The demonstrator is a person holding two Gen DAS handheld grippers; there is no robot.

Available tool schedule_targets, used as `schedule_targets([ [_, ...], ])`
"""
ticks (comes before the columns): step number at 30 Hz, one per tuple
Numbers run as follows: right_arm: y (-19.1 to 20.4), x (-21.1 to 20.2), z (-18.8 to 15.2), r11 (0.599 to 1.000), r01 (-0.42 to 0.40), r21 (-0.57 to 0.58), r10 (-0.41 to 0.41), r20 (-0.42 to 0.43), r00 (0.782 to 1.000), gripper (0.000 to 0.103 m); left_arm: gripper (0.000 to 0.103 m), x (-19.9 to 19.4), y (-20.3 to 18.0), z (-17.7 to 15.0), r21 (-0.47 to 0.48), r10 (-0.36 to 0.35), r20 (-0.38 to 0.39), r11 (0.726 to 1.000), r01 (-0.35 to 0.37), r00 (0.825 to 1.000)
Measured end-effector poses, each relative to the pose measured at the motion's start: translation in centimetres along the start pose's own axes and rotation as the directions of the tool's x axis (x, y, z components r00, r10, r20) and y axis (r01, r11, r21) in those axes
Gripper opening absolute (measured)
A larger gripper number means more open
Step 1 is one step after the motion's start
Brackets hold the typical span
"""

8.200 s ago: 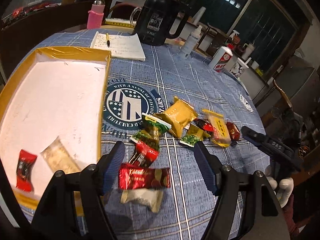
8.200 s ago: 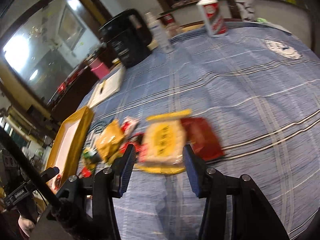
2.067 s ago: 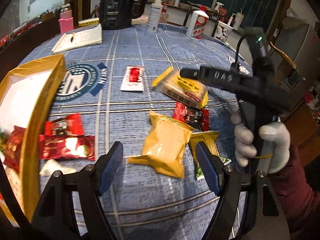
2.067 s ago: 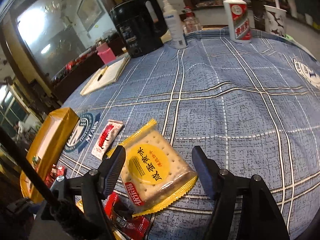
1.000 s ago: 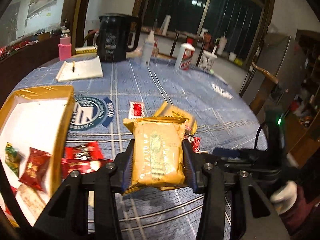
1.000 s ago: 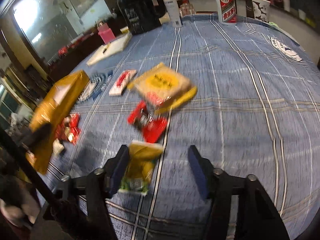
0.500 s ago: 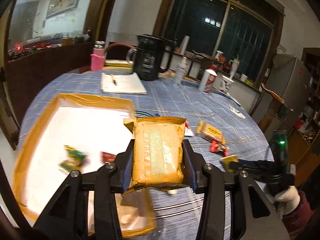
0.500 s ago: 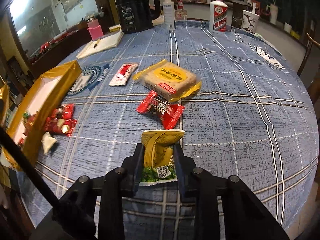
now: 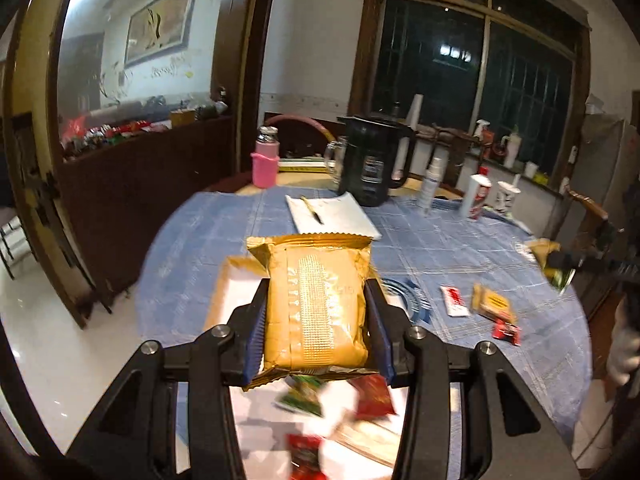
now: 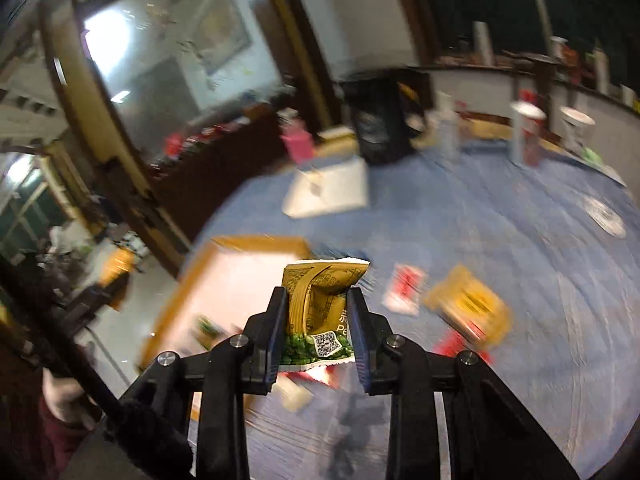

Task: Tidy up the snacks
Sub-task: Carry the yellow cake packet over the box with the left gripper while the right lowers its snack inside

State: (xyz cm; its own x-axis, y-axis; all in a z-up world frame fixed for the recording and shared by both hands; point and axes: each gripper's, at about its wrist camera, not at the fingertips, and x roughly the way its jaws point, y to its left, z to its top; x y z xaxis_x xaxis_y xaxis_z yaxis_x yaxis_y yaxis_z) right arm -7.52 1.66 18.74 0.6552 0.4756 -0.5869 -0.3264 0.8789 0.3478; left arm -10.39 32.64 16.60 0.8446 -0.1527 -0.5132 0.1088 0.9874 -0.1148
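My left gripper (image 9: 316, 320) is shut on a large gold snack packet (image 9: 316, 304) and holds it above the gold-rimmed white tray (image 9: 228, 280), where several small snacks (image 9: 372, 398) lie blurred. My right gripper (image 10: 318, 320) is shut on a yellow-green pea packet (image 10: 320, 312), held in the air to the right of the tray (image 10: 240, 280); it also shows at the right of the left wrist view (image 9: 548, 258). A yellow cracker pack (image 9: 492, 302), a white-red sachet (image 9: 454, 300) and a red candy (image 9: 507, 331) lie on the blue tablecloth.
At the back of the round table stand a black kettle (image 9: 372, 168), a pink bottle (image 9: 265, 160), a notepad with a pen (image 9: 332, 216), a spray bottle (image 9: 430, 186) and a red-white bottle (image 9: 476, 198). A wooden chair (image 9: 588, 216) is at the right.
Both grippers have risen and swung left toward the tray with their packets. The right wrist view is now blurred with motion.
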Motion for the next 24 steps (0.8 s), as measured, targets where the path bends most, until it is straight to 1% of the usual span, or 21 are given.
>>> schedule_targets([
  [1, 0.9, 1.2, 1.0, 0.999, -0.033, -0.011, 0.033, -0.011, 0.999, 0.029, 0.046, 0.5, 0.2, 0.7, 0.012, 0.022, -0.009, 1.000, -0.022, 1.000],
  [3, 2.7, 4.5, 2.0, 0.997, -0.069, -0.039, 0.067, -0.039, 0.997, 0.029, 0.046, 1.9, 0.5, 1.6, 0.018, 0.047, -0.032, 0.999, -0.046, 0.998],
  [6, 4.4, 9.8, 1.0, 0.992, -0.117, -0.051, 0.109, -0.128, 0.986, 0.029, 0.046, 3.8, 0.9, 1.3, -0.009, 0.053, -0.064, 0.999, -0.053, 0.997],
  [9, 5.6, 14.2, -1.1, 0.990, -0.123, -0.070, 0.108, -0.190, 0.976, 0.030, 0.046, 6.2, 1.0, -0.4, -0.037, 0.044, -0.123, 0.998, -0.049, 0.991],
  [12, 6.5, 17.7, -3.1, 0.989, -0.100, -0.111, 0.071, -0.233, 0.970, 0.030, 0.046, 8.6, 1.3, -1.8, -0.040, 0.068, -0.175, 0.996, -0.076, 0.982],
  [14, 7.0, 19.6, -3.9, 0.987, -0.076, -0.142, 0.039, -0.249, 0.968, 0.030, 0.046, 10.3, 1.7, -2.5, -0.057, 0.076, -0.209, 0.994, -0.089, 0.975],
  [19, 7.2, 22.5, -4.7, 0.987, -0.047, -0.152, 0.001, -0.287, 0.958, 0.030, 0.046, 13.7, 2.9, -3.6, -0.100, 0.093, -0.274, 0.987, -0.125, 0.957],
  [22, 6.9, 23.5, -4.8, 0.988, -0.035, -0.147, -0.011, -0.297, 0.955, 0.030, 0.047, 14.5, 3.3, -4.1, -0.109, 0.117, -0.303, 0.982, -0.156, 0.946],
  [24, 6.9, 23.9, -4.8, 0.989, -0.037, -0.141, -0.007, -0.303, 0.953, 0.032, 0.047, 14.6, 3.4, -4.3, -0.104, 0.126, -0.308, 0.981, -0.165, 0.943],
])
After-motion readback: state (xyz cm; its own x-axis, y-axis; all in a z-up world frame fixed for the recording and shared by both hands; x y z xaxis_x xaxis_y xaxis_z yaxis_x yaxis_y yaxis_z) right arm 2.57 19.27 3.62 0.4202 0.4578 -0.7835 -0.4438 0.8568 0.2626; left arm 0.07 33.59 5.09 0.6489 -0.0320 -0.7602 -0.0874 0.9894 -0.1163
